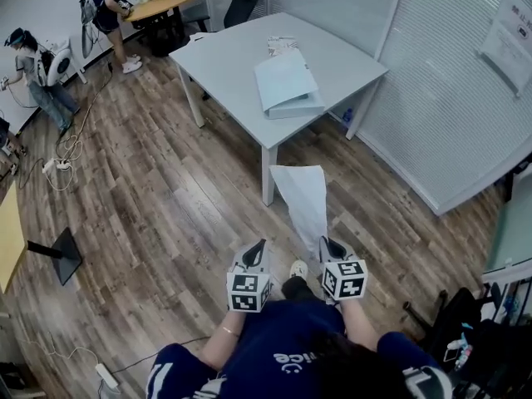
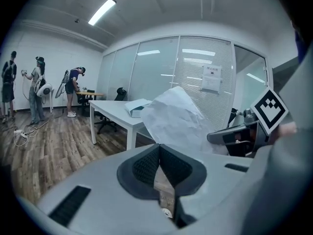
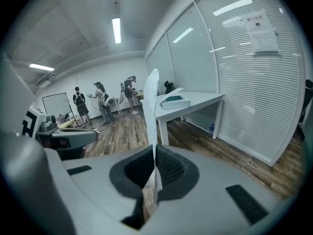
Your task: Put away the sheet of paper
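Observation:
A white sheet of paper point(image 1: 306, 196) sticks forward from my right gripper point(image 1: 326, 241), which is shut on its near edge. In the right gripper view the sheet point(image 3: 152, 97) stands edge-on between the closed pads of the right gripper point(image 3: 153, 148). My left gripper point(image 1: 259, 243) hovers beside it, shut and holding nothing. In the left gripper view the left gripper point(image 2: 159, 146) has its jaws together, and the crumpled sheet point(image 2: 173, 116) rises to the right of them. A white table point(image 1: 224, 56) stands ahead with a pale blue box file point(image 1: 287, 86) on it.
A glass partition with blinds point(image 1: 449, 81) runs along the right. Several people point(image 1: 33, 69) work at the far left, with cables point(image 1: 62, 152) on the wood floor. A black stand base point(image 1: 65, 256) sits at left and dark equipment point(image 1: 474, 331) at lower right.

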`<state>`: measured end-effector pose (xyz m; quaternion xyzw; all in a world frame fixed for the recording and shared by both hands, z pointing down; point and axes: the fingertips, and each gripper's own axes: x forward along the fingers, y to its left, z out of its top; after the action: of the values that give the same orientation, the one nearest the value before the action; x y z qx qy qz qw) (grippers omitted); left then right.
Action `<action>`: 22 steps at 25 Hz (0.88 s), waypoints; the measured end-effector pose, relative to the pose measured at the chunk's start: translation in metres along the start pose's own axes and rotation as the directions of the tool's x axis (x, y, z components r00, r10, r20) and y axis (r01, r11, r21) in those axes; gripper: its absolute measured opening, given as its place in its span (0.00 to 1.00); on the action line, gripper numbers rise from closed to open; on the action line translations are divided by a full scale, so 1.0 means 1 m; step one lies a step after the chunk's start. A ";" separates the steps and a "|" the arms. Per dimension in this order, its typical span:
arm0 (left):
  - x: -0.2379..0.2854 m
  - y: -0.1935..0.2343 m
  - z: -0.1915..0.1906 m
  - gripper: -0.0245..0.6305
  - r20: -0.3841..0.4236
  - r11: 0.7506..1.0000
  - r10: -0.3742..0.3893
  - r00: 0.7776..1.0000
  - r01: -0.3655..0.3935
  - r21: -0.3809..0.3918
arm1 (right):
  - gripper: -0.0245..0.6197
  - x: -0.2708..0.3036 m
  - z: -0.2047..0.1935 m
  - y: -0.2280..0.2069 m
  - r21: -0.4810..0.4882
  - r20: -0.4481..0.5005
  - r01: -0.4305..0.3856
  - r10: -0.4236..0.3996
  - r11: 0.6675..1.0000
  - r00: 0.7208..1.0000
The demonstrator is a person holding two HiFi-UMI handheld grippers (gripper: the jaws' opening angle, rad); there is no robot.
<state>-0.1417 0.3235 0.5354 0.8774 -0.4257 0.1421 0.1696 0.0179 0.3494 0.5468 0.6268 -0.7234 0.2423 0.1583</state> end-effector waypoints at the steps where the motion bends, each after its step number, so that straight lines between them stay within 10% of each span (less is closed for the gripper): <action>1: 0.009 0.001 0.007 0.04 0.005 1.000 0.006 1.000 -0.006 -0.001 | 0.05 0.008 0.008 -0.006 -0.005 0.004 -0.006 0.006 1.000 1.000; 22: 0.160 -0.001 0.082 0.04 0.026 0.991 0.130 0.991 -0.130 -0.019 | 0.05 0.119 0.104 -0.109 -0.066 -0.006 -0.153 0.153 0.986 0.988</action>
<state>-0.0363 0.1778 0.5239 0.8482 -0.4853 0.1374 0.1619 0.1136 0.1832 0.5404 0.5636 -0.7771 0.2297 0.1603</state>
